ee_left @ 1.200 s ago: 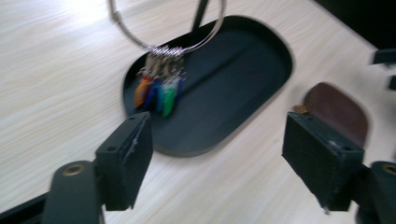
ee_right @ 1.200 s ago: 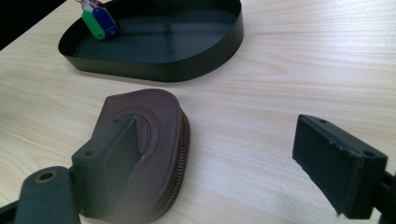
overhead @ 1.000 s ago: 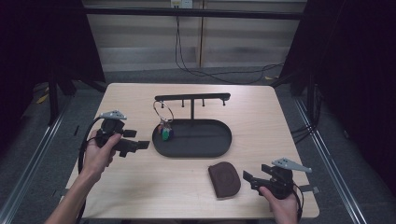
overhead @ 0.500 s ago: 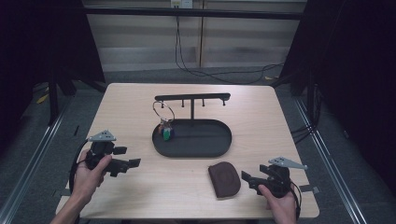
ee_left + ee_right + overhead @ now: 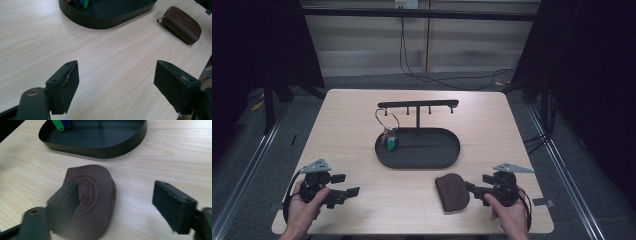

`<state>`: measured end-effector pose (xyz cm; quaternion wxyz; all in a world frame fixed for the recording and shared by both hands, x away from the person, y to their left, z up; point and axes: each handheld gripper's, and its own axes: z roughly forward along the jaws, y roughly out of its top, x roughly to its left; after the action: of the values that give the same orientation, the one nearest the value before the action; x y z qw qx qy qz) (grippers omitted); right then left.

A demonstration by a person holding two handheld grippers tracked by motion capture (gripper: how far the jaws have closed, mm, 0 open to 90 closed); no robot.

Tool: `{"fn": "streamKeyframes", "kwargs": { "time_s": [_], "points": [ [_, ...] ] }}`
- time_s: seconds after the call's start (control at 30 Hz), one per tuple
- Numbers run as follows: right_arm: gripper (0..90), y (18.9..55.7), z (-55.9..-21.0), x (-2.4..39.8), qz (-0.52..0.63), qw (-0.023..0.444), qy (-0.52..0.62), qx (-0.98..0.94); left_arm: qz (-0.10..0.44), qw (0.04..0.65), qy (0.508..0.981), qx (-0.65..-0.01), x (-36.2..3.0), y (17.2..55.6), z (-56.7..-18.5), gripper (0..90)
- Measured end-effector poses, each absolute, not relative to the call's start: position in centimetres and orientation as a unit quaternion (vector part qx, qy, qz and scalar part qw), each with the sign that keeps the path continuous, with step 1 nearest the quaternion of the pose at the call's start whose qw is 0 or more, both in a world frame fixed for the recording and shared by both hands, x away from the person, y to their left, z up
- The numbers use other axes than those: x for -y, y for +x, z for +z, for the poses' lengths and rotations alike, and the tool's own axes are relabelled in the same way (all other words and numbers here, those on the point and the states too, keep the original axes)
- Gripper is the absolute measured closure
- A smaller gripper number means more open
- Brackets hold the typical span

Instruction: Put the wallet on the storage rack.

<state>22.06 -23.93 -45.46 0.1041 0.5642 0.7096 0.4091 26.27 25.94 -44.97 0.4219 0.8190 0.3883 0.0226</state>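
Observation:
A brown leather zip pouch [image 5: 452, 192] [image 5: 92, 192] lies flat near the table's front edge, right of centre. My right gripper [image 5: 469, 186] [image 5: 116, 200] sits just right of it, pointing left. Its jaws are wide apart and have just been closing a little. The pouch's near edge lies between them, and the pads do not press on it. My left gripper [image 5: 346, 184] [image 5: 116, 82] hovers low over bare wood at the front left, open with nothing between its jaws. It sees the pouch [image 5: 182, 23] at its far right.
A black oval tray [image 5: 417, 162] [image 5: 105, 21] [image 5: 100, 152] stands mid-table with a hook rack [image 5: 418, 104] rising from it. A key ring [image 5: 387, 122] with coloured tags [image 5: 390, 142] hangs from the rack's left hook into the tray.
My left gripper has come down and back from beside the tray toward the table's front left corner. The right gripper has stayed next to the pouch.

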Motion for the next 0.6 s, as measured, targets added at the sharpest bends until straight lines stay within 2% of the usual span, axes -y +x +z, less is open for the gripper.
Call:
{"fn": "streamKeyframes", "kwargs": {
  "time_s": [0.17,0.37,0.53,0.6],
  "points": [
    [18.6,23.3,-44.4,22.7,0.39,0.101,0.555,-0.728,0.015,0.412,0.826,-0.383,-25.8,26.3,-45.9,20.4],
    [17.9,24.3,-44.3,22.0,0.339,0.076,0.567,-0.747,0.05,0.435,0.812,-0.386,-26.2,25.0,-46.0,21.1],
    [18.9,24.8,-44.3,21.5,0.305,0.058,0.573,-0.758,0.042,0.434,0.811,-0.39,-26.5,25.2,-46.1,20.4],
    [18.6,25.0,-44.2,21.3,0.295,0.036,0.572,-0.764,0.036,0.432,0.811,-0.393,-26.6,25.3,-46.3,20.4]
  ]
}}
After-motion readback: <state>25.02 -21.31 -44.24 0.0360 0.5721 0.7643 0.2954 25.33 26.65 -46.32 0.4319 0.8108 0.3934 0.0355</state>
